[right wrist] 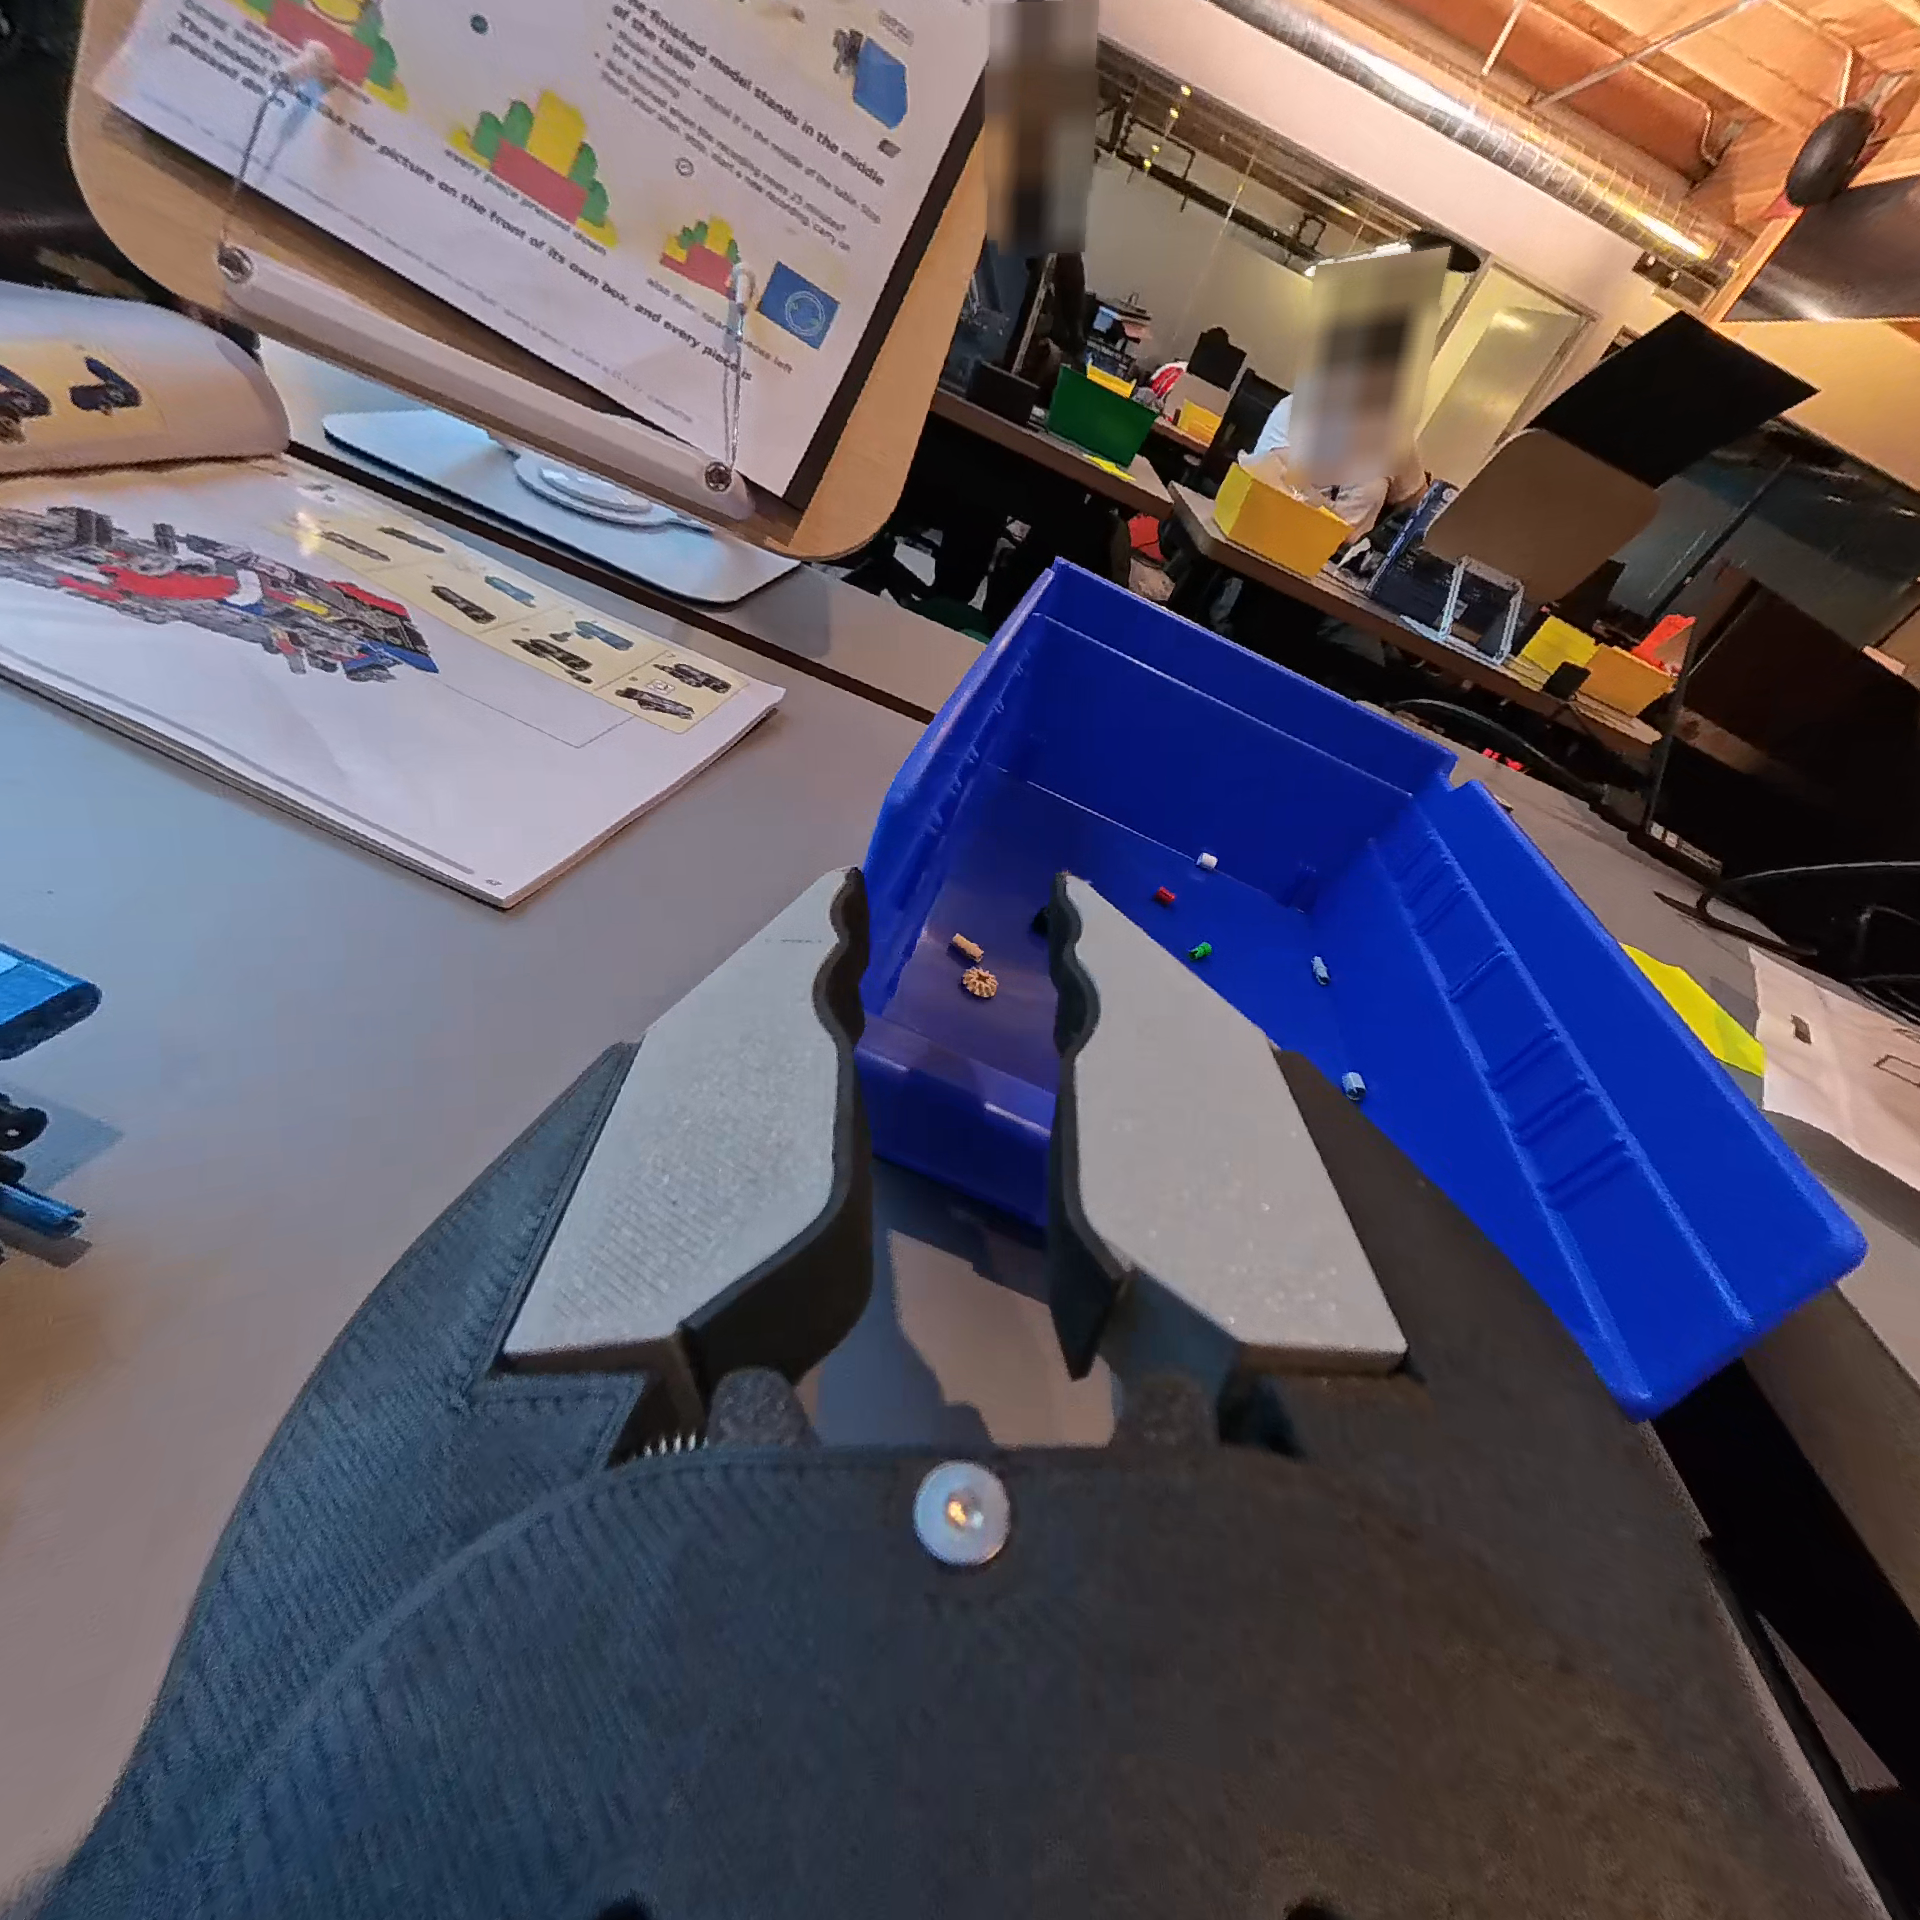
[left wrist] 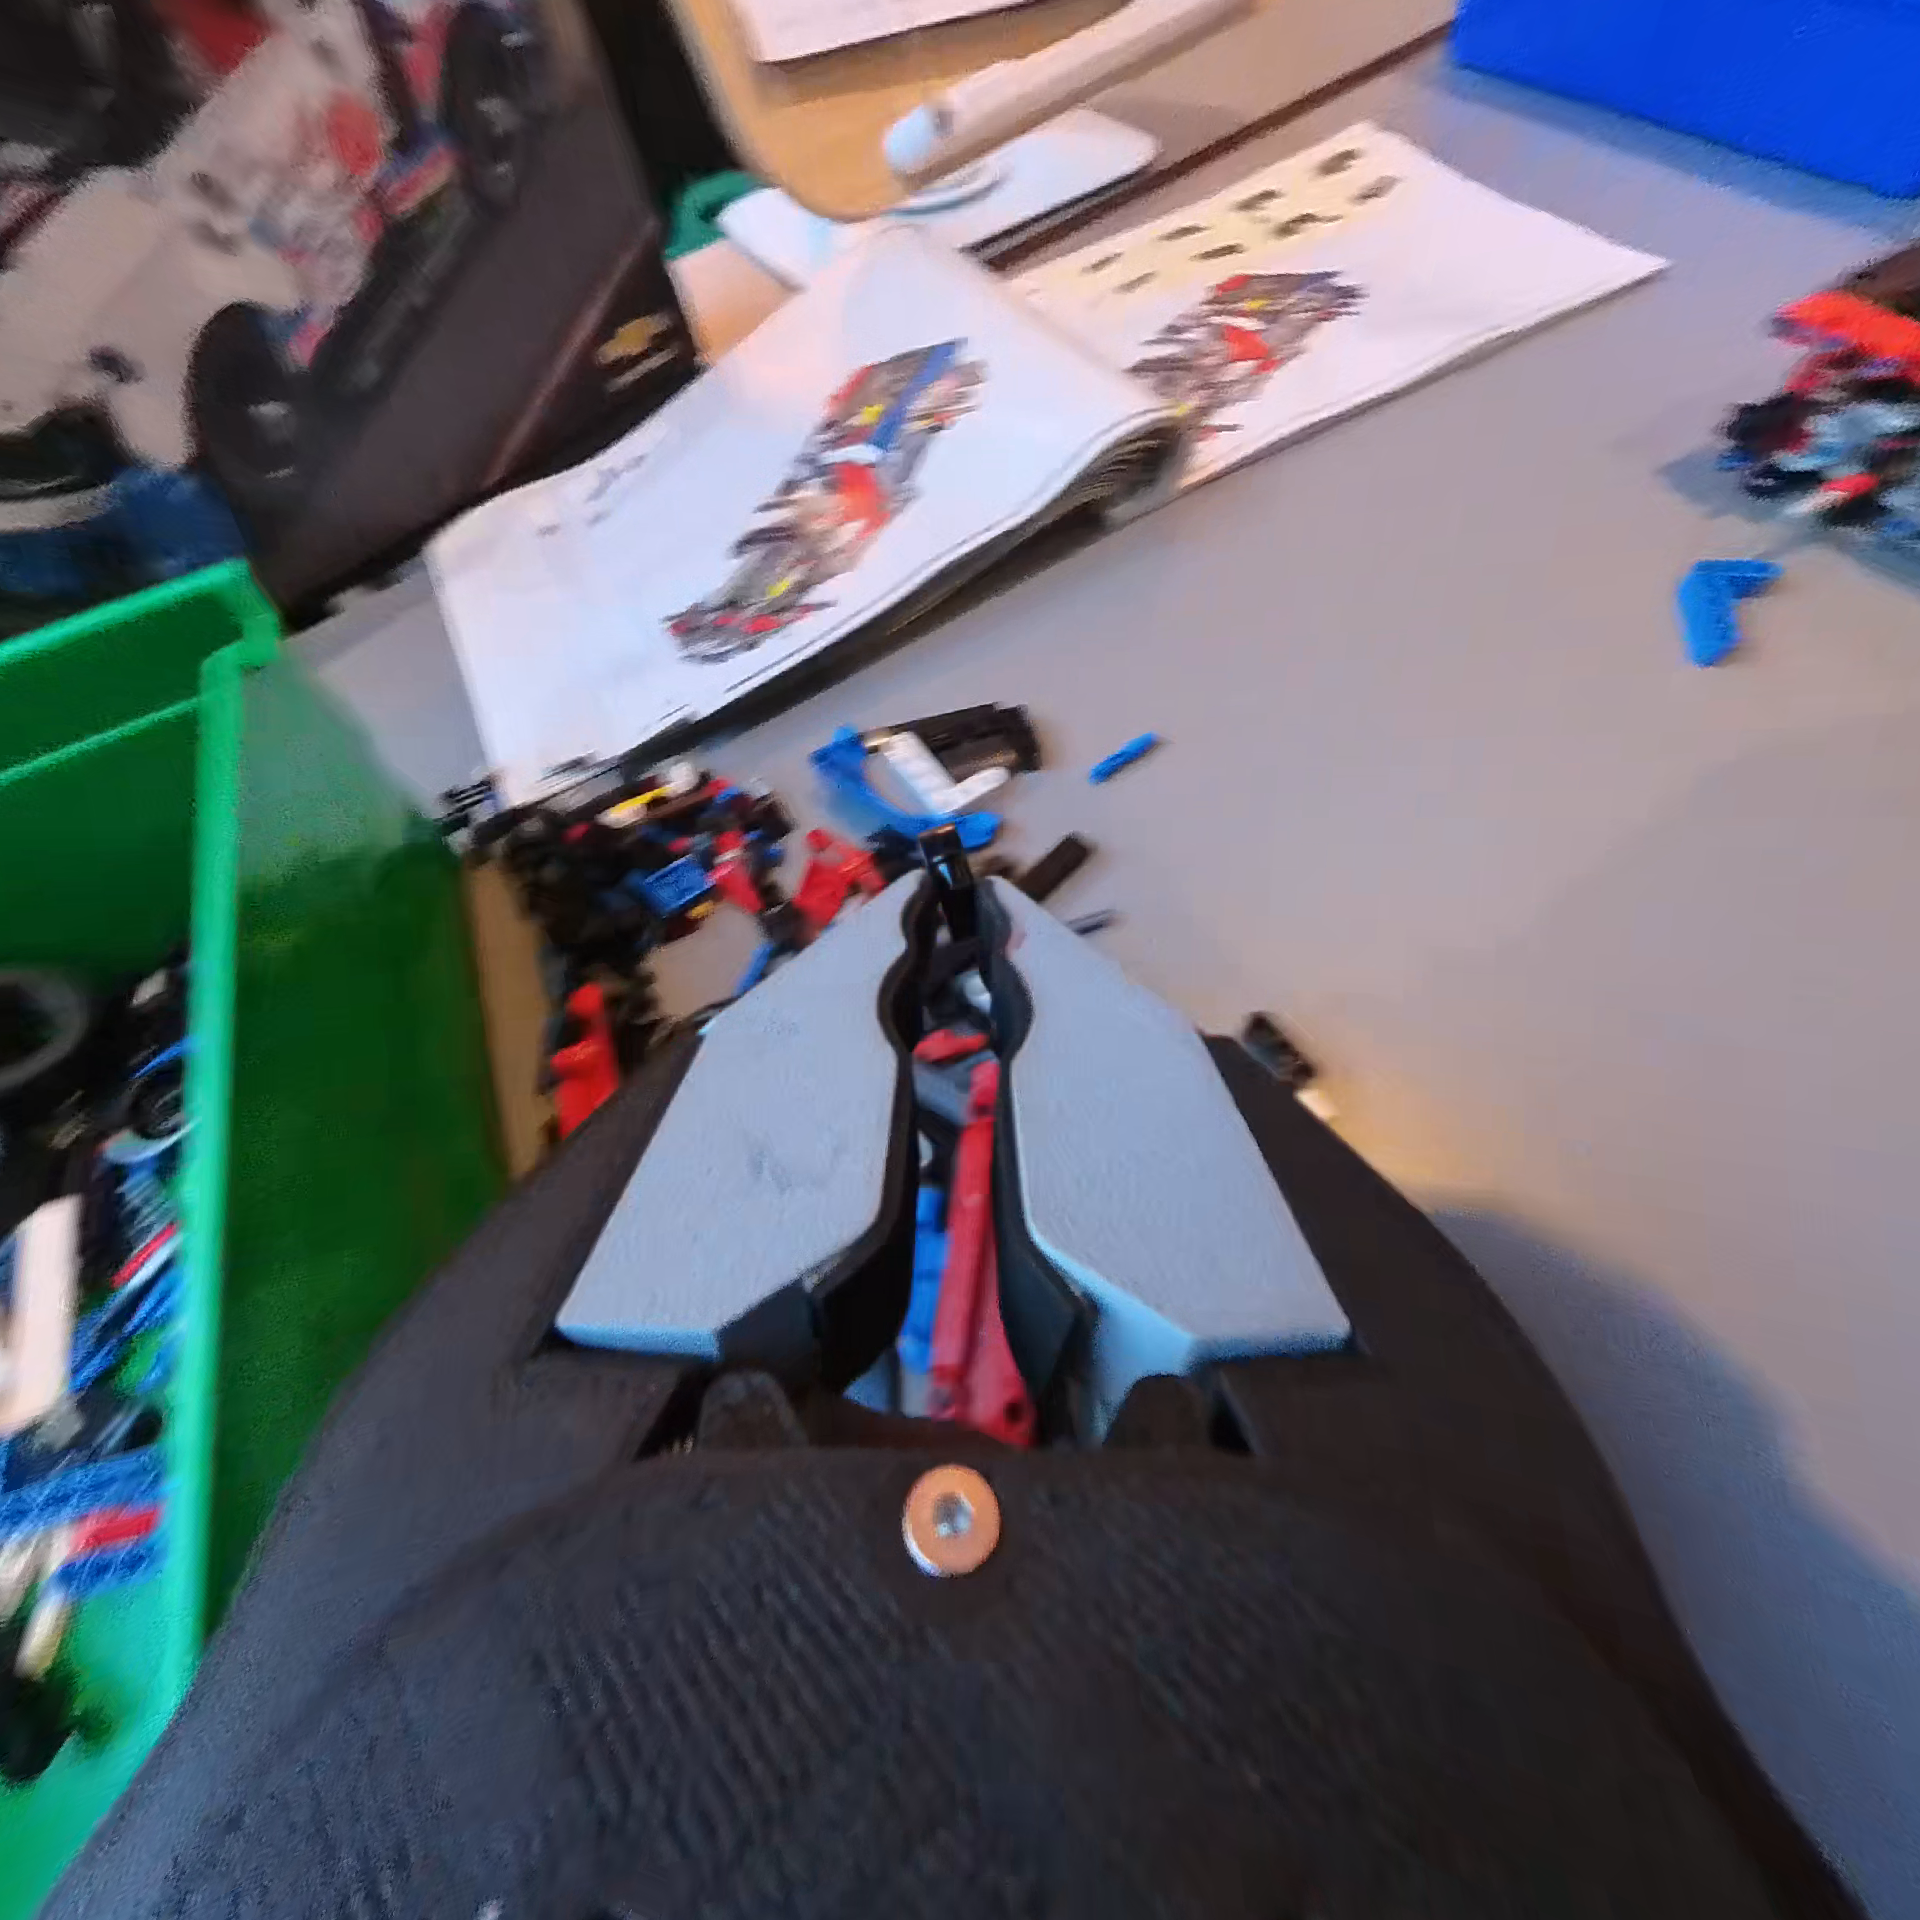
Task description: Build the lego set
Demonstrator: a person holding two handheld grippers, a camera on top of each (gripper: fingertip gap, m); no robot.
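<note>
Gripping a small black piece (left wrist: 940, 868) at their very tips, the left tongs (left wrist: 951, 904) are drawn narrow, the piece poking out just past the grey fingers (left wrist: 790, 1122). This view is blurred by motion. Just ahead of and below those tips, a loose heap of red, blue and black lego parts (left wrist: 665, 873) lies on the grey table (left wrist: 1455, 935), with a curved blue part (left wrist: 873, 779) and a white part touching it slightly farther on. Beyond the heap an open instruction booklet (left wrist: 831, 468) lies flat. To the left of the left tongs stands a green bin (left wrist: 218, 935) holding more parts and a black tyre. Far off to the right sits a partly built red, black and blue model (left wrist: 1839, 416), with a blue angled piece (left wrist: 1720, 608) lying nearer, apart from it.

The right tongs (right wrist: 961, 904) stand moderately wide with nothing between them, above the near end wall of a blue bin (right wrist: 1558, 1091). Inside the bin, just ahead of the tips, lie a tan gear (right wrist: 979, 981) and a tan pin (right wrist: 966, 945); farther in and to the right are scattered 1 red, 1 green and 1 white small piece. Left of the right tongs the booklet (right wrist: 364, 707) shows again, and behind it a sheet on a stand (right wrist: 540, 187).
</note>
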